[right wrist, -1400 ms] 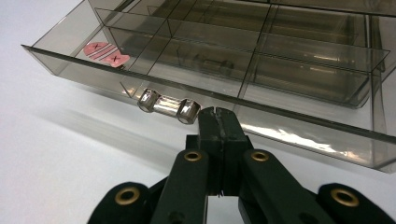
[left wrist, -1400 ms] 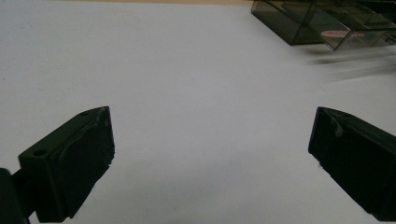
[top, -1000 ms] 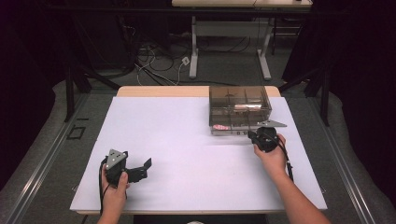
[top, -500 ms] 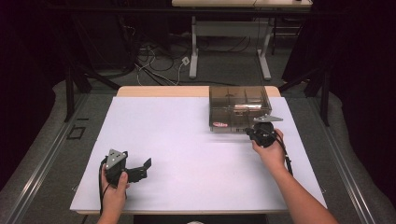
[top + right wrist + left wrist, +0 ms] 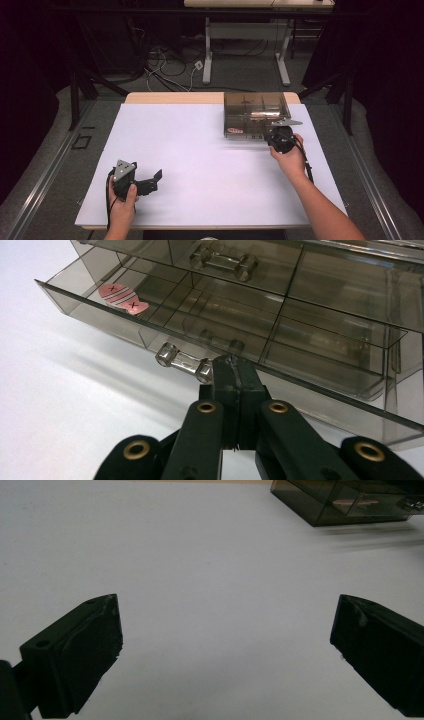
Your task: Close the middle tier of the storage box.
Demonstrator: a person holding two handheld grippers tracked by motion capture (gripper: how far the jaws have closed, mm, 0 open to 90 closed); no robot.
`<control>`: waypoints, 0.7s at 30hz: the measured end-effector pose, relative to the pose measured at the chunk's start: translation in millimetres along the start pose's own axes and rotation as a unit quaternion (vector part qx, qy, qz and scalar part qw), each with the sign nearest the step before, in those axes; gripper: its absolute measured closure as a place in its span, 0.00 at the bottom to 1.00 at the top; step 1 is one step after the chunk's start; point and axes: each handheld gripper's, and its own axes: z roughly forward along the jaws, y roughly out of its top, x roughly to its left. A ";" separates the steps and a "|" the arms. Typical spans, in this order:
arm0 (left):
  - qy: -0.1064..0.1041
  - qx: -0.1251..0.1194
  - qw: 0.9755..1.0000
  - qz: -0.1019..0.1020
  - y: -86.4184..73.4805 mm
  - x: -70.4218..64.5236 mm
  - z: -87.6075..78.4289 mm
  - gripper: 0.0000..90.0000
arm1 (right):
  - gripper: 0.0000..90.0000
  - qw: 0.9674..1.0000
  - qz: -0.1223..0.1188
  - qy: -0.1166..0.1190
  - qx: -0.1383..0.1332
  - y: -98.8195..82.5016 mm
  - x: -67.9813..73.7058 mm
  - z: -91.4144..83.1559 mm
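Observation:
A smoky clear drawer box [image 5: 255,107] stands at the table's far right. Its lower drawer [image 5: 150,325] is pulled partly out, and a pink fish-shaped piece [image 5: 122,297] [image 5: 233,131] lies in the drawer's left compartment. My right gripper [image 5: 234,369] [image 5: 274,133] is shut with nothing between its jaws. Its tips rest against the drawer front, just right of the clear handle [image 5: 182,361]. The upper drawer with its handle [image 5: 222,262] is closed. My left gripper [image 5: 152,181] [image 5: 225,645] stands open low over the bare white sheet at the near left.
A white sheet [image 5: 200,160] covers the table, and a strip of wooden tabletop [image 5: 170,98] shows along the far edge. Cables and desk legs lie on the floor beyond it. The box stands close to the table's right edge.
My right gripper has moved a little away from me, toward the box, and the lower drawer has slid in slightly with it. The left gripper has stayed still.

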 end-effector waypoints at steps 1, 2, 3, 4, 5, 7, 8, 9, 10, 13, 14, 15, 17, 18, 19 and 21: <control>0.000 0.000 1.000 0.000 0.0 -0.1 0.0 0.00 | 1.00 1.000 0.001 0.002 -0.001 0.3 -0.3 0.9; 0.000 0.000 1.000 0.000 0.0 0.1 0.0 0.00 | 1.00 1.000 0.000 0.001 -0.003 0.6 -0.7 1.7; 0.000 0.001 1.000 0.000 0.1 0.3 -0.1 0.00 | 1.00 1.000 0.003 -0.001 -0.001 1.0 -0.6 1.9; 0.000 0.001 1.000 0.000 0.1 0.4 -0.1 0.00 | 1.00 1.000 0.004 0.001 -0.001 1.2 -0.9 2.5; 0.000 0.000 1.000 0.000 0.1 0.4 -0.2 0.00 | 1.00 1.000 0.002 0.000 -0.002 1.3 -1.7 3.1; 0.000 0.000 1.000 0.000 0.1 0.4 -0.3 0.00 | 1.00 1.000 0.005 -0.001 -0.001 1.7 -2.6 3.4; 0.000 0.000 1.000 0.000 0.1 0.3 -0.2 0.00 | 1.00 1.000 0.005 -0.002 -0.003 1.6 -3.5 4.1; 0.000 0.001 1.000 0.000 0.1 0.3 -0.2 0.00 | 1.00 1.000 0.009 -0.004 -0.001 1.7 -3.6 4.2; 0.000 0.001 1.000 0.000 0.1 0.3 -0.1 0.00 | 1.00 1.000 0.011 -0.002 -0.002 1.7 -4.4 5.1; 0.000 0.000 1.000 0.000 0.0 -0.1 0.1 0.00 | 1.00 1.000 0.018 -0.004 -0.004 1.9 -6.0 6.1; 0.000 0.000 1.000 0.000 0.1 0.0 0.0 0.00 | 1.00 1.000 0.021 -0.006 -0.004 1.9 -6.2 6.2; 0.000 0.000 1.000 -0.001 0.0 0.0 0.1 0.00 | 1.00 1.000 0.023 -0.002 -0.007 1.8 -6.6 7.3; 0.000 0.000 1.000 -0.001 -0.1 0.2 0.3 0.00 | 1.00 1.000 0.026 -0.006 -0.008 1.9 -7.1 8.4; 0.000 0.000 1.000 -0.001 -0.2 0.1 0.4 0.00 | 1.00 1.000 0.028 -0.006 -0.008 1.9 -7.1 8.8; 0.000 -0.001 1.000 0.000 -0.1 0.1 0.5 0.00 | 1.00 1.000 0.028 -0.006 -0.011 2.1 -7.2 9.3; 0.000 -0.001 1.000 0.000 -0.1 0.2 0.5 0.00 | 1.00 0.999 0.031 -0.008 -0.012 1.9 -7.6 11.2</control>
